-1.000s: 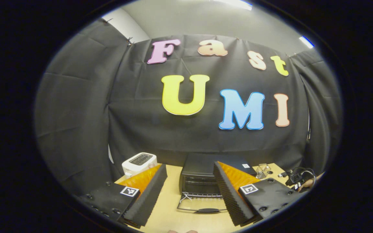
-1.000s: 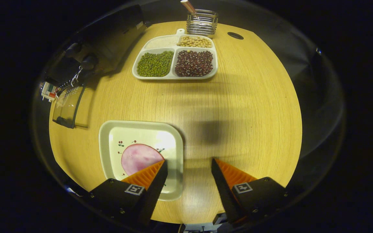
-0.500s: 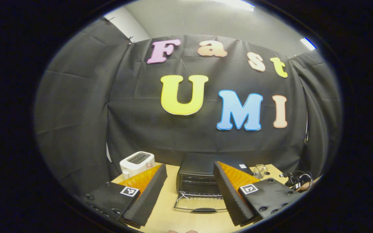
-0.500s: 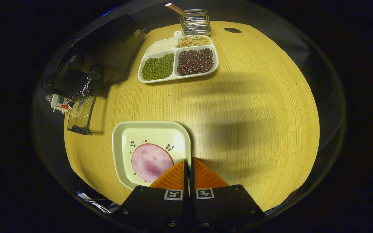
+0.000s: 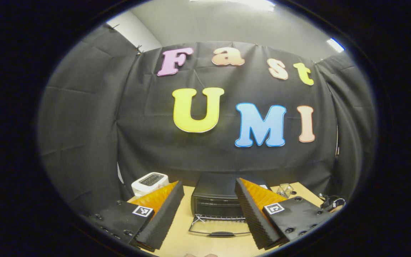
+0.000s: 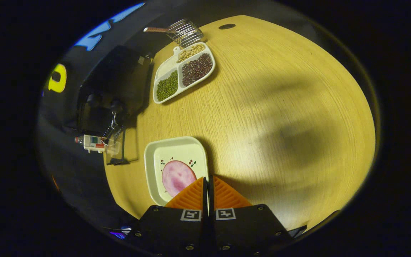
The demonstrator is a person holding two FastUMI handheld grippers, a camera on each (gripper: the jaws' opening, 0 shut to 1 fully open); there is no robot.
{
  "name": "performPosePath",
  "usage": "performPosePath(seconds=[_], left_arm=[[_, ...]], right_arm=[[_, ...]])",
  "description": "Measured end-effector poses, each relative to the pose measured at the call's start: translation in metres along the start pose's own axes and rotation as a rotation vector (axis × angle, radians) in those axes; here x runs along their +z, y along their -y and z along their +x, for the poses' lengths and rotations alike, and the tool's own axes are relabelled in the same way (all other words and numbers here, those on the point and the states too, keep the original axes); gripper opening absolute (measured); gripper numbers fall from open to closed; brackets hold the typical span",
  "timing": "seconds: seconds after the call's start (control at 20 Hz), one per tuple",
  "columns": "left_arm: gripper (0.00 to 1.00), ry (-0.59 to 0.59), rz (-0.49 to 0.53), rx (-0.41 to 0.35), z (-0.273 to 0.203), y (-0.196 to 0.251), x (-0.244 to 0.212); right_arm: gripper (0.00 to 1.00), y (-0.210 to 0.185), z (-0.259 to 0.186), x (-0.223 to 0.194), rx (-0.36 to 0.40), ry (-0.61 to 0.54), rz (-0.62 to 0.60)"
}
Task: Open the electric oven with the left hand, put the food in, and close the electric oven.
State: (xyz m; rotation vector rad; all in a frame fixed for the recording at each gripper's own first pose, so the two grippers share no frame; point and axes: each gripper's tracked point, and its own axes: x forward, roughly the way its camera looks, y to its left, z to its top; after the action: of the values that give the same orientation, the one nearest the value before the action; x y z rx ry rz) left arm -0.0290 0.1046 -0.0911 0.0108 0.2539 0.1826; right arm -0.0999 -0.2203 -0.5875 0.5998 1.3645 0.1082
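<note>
1. Right gripper [image 6: 206, 182]: fingers pressed together on the right rim of a cream square plate [image 6: 152, 157], pinching its edge. On the plate lies a round pink slice of meat [image 6: 178, 176], just left of the fingertips; its lower edge is hidden behind the left finger.
2. The plate's near-right corner is covered by the gripper. Whether the plate is raised off the pale wooden table [image 6: 262, 107] cannot be told.
3. Black electric oven [image 6: 111, 85] sits well apart from the plate, up and to the left in the right gripper view. Its glass door [image 6: 116, 148] is folded down flat. The inside is dark and hard to make out.
4. Left gripper [image 5: 209, 194]: fingers spread wide, holding nothing, above the table's near edge, aimed at the oven [image 5: 218, 200]. The open door [image 5: 219, 228] lies between the fingertips, farther off and untouched.
5. A white toaster [image 5: 149, 182] stands left of the oven, partly behind the left finger.
6. A white divided tray of beans [image 6: 184, 71] and a wire basket [image 6: 184, 32] sit at the table's far end.
</note>
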Motion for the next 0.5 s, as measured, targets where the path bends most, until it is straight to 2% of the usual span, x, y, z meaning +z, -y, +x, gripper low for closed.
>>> performPosePath(seconds=[0.05, 0.1, 0.25, 0.5], left_arm=[[0.92, 0.001, 0.003, -0.005, 0.000, 0.003, 0.001], [1.00, 0.000, 0.005, -0.009, -0.001, 0.006, 0.001], [1.00, 0.005, 0.007, -0.021, -0.001, 0.010, 0.005], [1.00, 0.018, -0.005, -0.050, 0.001, 0.013, 0.009]], right_arm=[[0.01, 0.014, -0.002, -0.009, 0.027, 0.000, 0.036], [0.01, 0.023, -0.005, -0.014, 0.065, 0.010, 0.061], [0.00, 0.039, -0.024, -0.034, 0.138, 0.030, 0.126], [0.01, 0.037, -0.034, -0.062, 0.188, 0.061, 0.174]])
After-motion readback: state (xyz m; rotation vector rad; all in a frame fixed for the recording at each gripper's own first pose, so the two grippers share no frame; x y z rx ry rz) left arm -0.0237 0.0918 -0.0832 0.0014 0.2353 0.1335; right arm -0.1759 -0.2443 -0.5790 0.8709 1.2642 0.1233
